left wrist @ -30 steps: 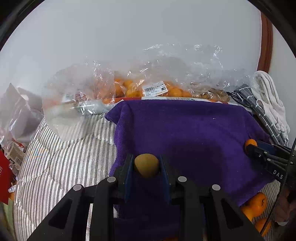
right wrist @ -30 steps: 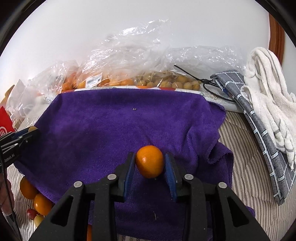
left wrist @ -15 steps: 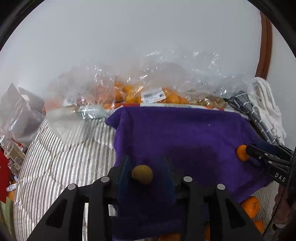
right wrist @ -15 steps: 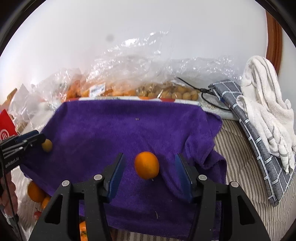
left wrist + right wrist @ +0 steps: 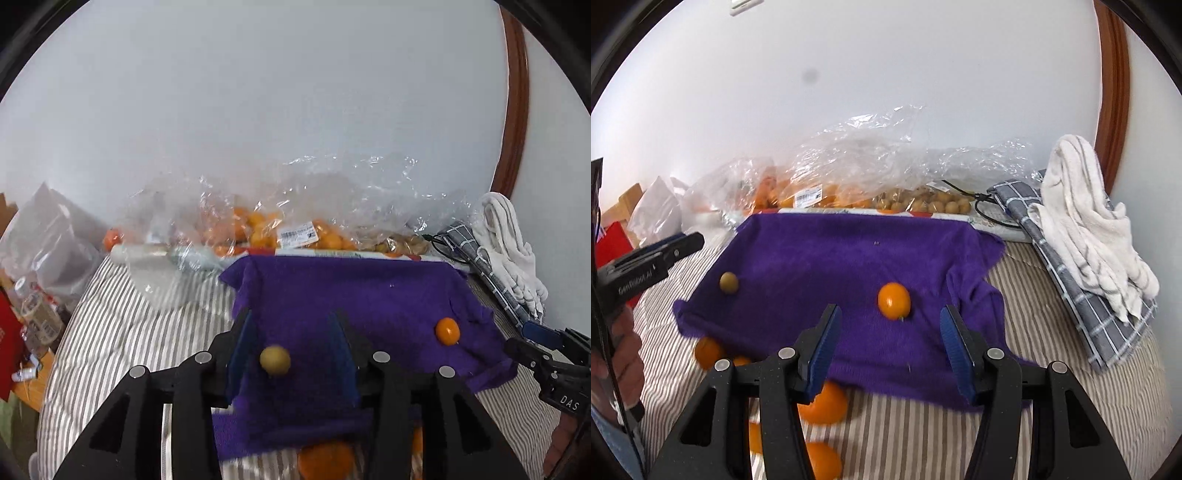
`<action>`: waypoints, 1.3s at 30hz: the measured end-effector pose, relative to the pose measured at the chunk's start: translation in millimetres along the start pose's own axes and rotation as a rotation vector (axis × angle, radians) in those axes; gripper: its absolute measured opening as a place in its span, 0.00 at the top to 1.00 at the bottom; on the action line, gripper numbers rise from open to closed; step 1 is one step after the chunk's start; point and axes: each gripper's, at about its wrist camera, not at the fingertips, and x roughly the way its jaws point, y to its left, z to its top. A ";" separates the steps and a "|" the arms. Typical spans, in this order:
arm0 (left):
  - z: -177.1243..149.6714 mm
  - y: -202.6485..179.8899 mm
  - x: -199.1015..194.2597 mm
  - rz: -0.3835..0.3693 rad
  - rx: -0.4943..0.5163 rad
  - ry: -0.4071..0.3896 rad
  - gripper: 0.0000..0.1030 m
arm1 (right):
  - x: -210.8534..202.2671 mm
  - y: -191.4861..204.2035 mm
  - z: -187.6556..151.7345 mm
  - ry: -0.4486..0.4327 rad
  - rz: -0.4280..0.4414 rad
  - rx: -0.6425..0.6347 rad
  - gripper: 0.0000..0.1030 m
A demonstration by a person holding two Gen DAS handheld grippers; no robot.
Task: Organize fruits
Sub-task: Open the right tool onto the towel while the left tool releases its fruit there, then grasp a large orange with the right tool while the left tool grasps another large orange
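A purple towel (image 5: 351, 295) (image 5: 820, 258) lies spread on striped bedding. On it rest a small yellow-green fruit (image 5: 275, 360) (image 5: 728, 282) and a small orange fruit (image 5: 447, 331) (image 5: 894, 300). My left gripper (image 5: 291, 315) hovers over the yellow-green fruit. Its jaws are opening, and the fruit lies between the blue pads untouched. My right gripper (image 5: 890, 312) stands open just behind the orange fruit, with its pads clear of it. Each gripper also shows in the other's view: the right gripper (image 5: 535, 339) at the right edge, the left gripper (image 5: 690, 240) at the left edge.
Clear plastic bags of oranges (image 5: 258, 229) (image 5: 812, 192) and small tan fruits (image 5: 923, 201) line the wall behind the towel. A grey checked cloth (image 5: 1108, 321) and white towel (image 5: 1082, 206) lie to the right. Loose oranges (image 5: 823, 404) sit on the bedding (image 5: 1071, 387) near the towel's front edge.
Both grippers opened and let go of their fruits, then drew back and up. The yellow-green fruit and the orange fruit stay on the purple towel.
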 end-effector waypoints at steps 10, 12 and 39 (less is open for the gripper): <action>-65.8 28.9 -37.1 -0.021 -0.079 0.135 0.60 | -18.1 21.3 -50.8 0.072 0.110 -0.036 0.46; -77.1 30.0 -44.5 -0.003 -0.068 0.147 0.60 | -16.2 25.2 -61.2 0.088 0.126 -0.039 0.46; -80.6 -12.6 -13.8 -0.040 -0.025 0.252 0.58 | -10.4 13.0 -100.1 0.096 0.053 -0.073 0.61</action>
